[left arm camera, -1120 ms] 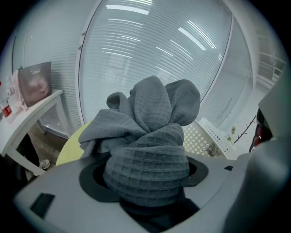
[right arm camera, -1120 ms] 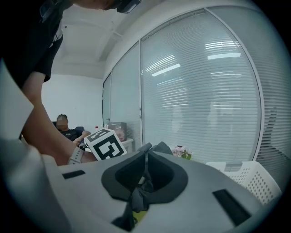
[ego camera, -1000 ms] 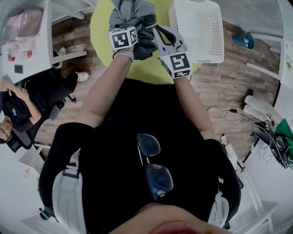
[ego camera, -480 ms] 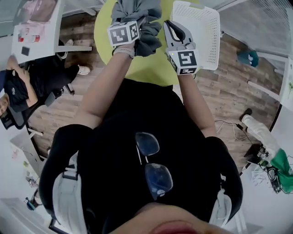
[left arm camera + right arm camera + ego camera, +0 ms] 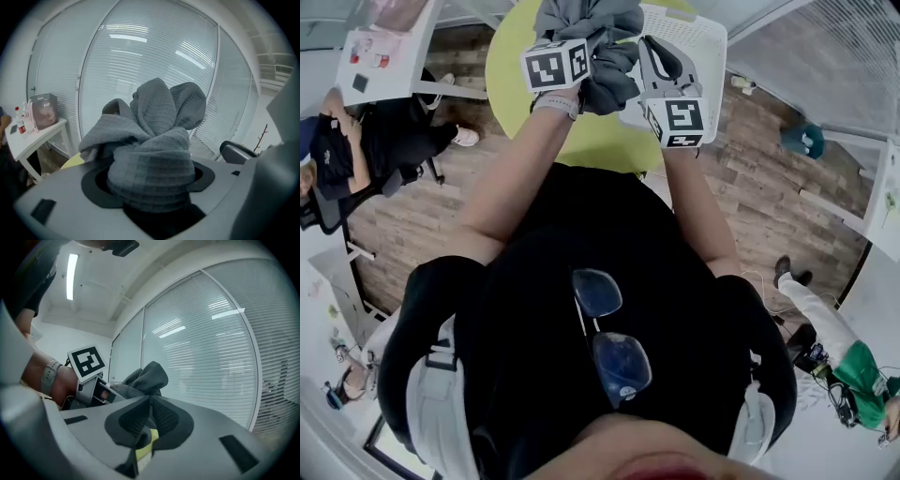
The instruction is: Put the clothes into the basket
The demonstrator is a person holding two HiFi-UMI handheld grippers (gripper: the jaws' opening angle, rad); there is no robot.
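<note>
A bunched grey cloth (image 5: 592, 39) hangs above the yellow-green round table (image 5: 581, 131), with my left gripper (image 5: 579, 45) shut on it. In the left gripper view the cloth (image 5: 154, 150) fills the gap between the jaws and bulges upward. My right gripper (image 5: 649, 49) is beside the cloth on its right, in front of the white slatted basket (image 5: 698, 47). In the right gripper view my right gripper (image 5: 149, 401) has its dark pads pressed together with nothing between them; the cloth (image 5: 147, 376) and the left marker cube (image 5: 86, 362) show beyond.
A person in black (image 5: 366, 150) sits at the left beside a white desk (image 5: 389, 56) with small items. Another person (image 5: 825, 342) stands on the wooden floor at the lower right. Window blinds (image 5: 154, 70) lie ahead.
Both grippers and the cloth have shifted toward the basket, which now sits directly behind the right gripper. The head view has swung round.
</note>
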